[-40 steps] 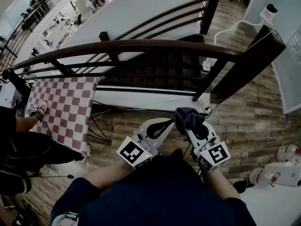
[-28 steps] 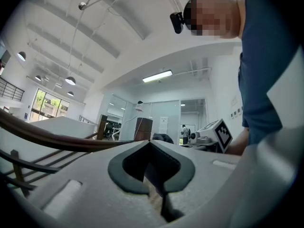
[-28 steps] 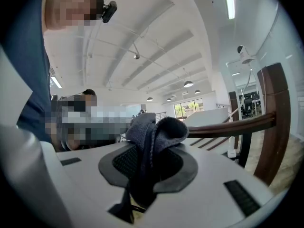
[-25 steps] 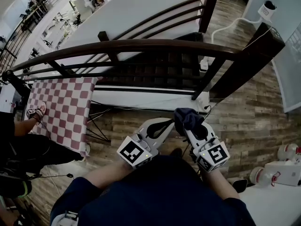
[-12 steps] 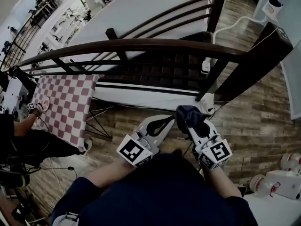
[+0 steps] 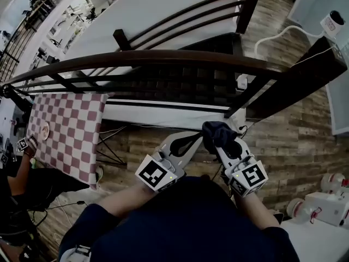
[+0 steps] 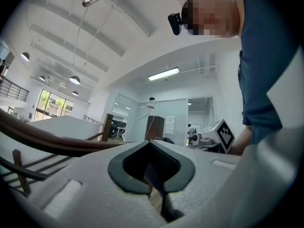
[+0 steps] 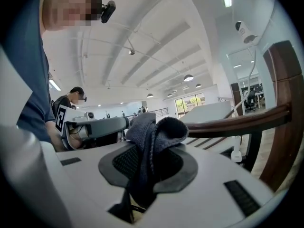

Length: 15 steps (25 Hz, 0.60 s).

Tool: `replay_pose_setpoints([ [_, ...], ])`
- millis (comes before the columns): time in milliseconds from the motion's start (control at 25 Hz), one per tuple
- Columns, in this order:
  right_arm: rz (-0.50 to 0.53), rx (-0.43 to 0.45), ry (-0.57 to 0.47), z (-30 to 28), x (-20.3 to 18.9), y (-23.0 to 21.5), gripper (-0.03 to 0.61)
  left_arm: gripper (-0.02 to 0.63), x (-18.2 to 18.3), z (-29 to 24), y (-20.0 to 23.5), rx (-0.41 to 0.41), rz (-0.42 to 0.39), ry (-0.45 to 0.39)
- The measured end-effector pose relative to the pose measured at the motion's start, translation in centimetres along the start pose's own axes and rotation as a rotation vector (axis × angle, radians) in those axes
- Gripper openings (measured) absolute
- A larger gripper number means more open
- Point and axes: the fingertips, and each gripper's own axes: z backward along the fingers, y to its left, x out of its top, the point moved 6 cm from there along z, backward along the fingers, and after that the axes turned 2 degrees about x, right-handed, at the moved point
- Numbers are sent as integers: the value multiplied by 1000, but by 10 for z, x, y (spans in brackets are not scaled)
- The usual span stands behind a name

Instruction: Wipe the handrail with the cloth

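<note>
Wood-plank flooring (image 6: pixel 294 141) fills the lower part of my head view. At far left I see a red-and-white checked table cover (image 6: pixel 65 130) hanging over a table edge. Above it a curved dark wooden handrail (image 6: pixel 163 56) arcs across to a thick dark wooden post (image 6: pixel 297 83) on the right. Both tools sit low, close to the operator's torso and clear of the rail. My left gripper (image 6: pixel 197 139) has its jaws pressed together with nothing between them. Just beside it, my right gripper (image 6: pixel 218 144) is clamped on a dark blue-grey woven cloth (image 6: pixel 218 131). The cloth bunches above the jaw tips, with a fold trailing down between the pads.
</note>
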Motion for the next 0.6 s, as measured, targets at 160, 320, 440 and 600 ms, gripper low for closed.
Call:
replay_pose_setpoints([
  [160, 9, -62, 26, -40, 8, -5, 91, -5, 9, -6, 48, -54, 20, 25],
  [320, 10, -127, 29, -72, 8, -15, 92, -5, 9, -13, 85, -102, 10, 31],
  [440, -12, -151, 36, -83, 1, -29, 91, -5, 4, -25, 99, -122, 6, 37],
  [600, -47, -145, 44, -88, -12, -69, 91, -5, -15, -58, 106, -109, 29, 63],
])
